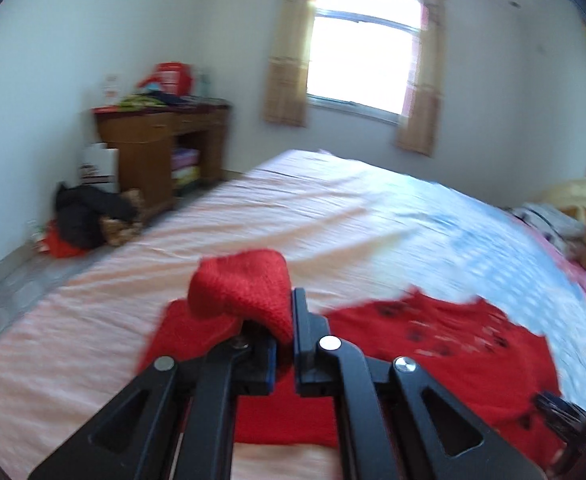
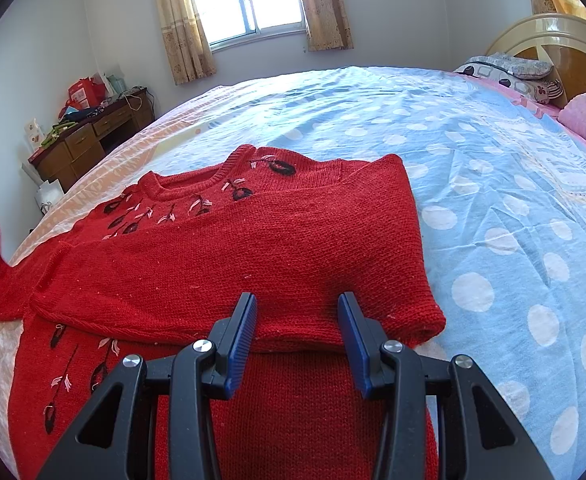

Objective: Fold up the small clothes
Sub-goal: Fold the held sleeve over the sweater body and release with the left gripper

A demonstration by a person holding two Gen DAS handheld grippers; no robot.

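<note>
A red knit sweater [image 2: 229,248] with black embroidered flowers lies on the bed [image 2: 473,184], one sleeve folded across. Left tongs [image 1: 283,332] pinch its sleeve; right tongs [image 2: 297,340] gape empty.

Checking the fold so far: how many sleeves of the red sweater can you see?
2. One sleeve lies folded across the sweater's chest, just ahead of the open right claw. The other sleeve is lifted off the bed, its cuff pinched in the left claw.
</note>
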